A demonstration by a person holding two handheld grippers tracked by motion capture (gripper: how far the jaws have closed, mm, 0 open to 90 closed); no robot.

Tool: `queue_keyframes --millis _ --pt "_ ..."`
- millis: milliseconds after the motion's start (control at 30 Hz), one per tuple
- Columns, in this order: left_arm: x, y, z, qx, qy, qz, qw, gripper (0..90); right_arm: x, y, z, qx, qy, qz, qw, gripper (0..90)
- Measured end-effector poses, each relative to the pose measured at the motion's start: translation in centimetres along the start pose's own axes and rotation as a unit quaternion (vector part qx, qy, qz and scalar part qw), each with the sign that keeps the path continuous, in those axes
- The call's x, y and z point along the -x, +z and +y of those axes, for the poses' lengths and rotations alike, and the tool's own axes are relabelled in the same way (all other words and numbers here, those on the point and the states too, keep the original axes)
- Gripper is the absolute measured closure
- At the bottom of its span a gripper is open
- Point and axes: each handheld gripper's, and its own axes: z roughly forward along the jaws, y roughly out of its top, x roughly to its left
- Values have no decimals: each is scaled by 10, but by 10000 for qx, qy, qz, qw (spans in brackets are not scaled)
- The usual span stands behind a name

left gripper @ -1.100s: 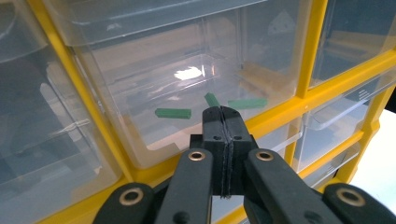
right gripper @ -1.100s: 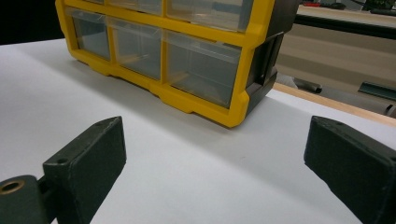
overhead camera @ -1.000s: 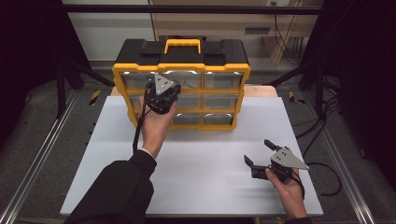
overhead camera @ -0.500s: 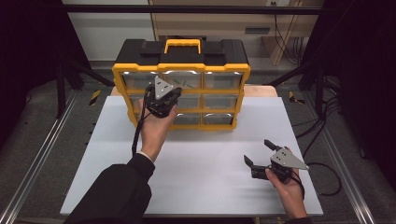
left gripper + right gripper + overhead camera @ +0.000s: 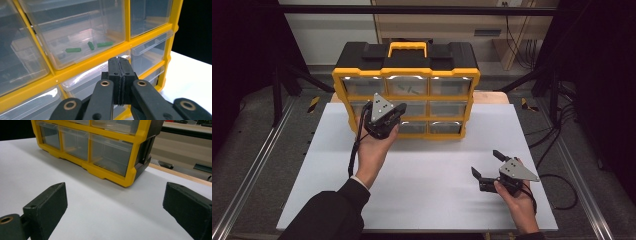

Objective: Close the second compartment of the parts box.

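Boxy yellow-framed organizer (image 5: 406, 92), clear plastic drawers (image 5: 75, 37)

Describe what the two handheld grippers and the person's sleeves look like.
Both the left gripper and the right gripper are black with two blocky jaws, brass-coloured rivets, a grey three-cornered plate on top and a trailing black cable. The sleeve is dark.

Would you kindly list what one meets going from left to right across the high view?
Left hand-held gripper, shut, in front of the yellow drawer cabinet → right hand-held gripper, jaws open, above the white table.
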Motion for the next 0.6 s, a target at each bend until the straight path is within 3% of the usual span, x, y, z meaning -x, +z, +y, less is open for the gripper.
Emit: queue_keyframes --millis 133,367,400,600 --pt "2 -2 1 47 -12 -88 9999 863 1 0 0 -16 -12 -10 10000 57" --pt "11 -5 -4 212 -7 -186 9996 498 1 0 0 -15 -8 -8 10000 57" --pt "13 -6 -5 265 83 -181 9995 460 1 0 -1 -22 -12 -3 10000 57" --pt "18 -6 -10 387 160 -453 9981 294 1 0 -1 -18 -14 -7 10000 57"
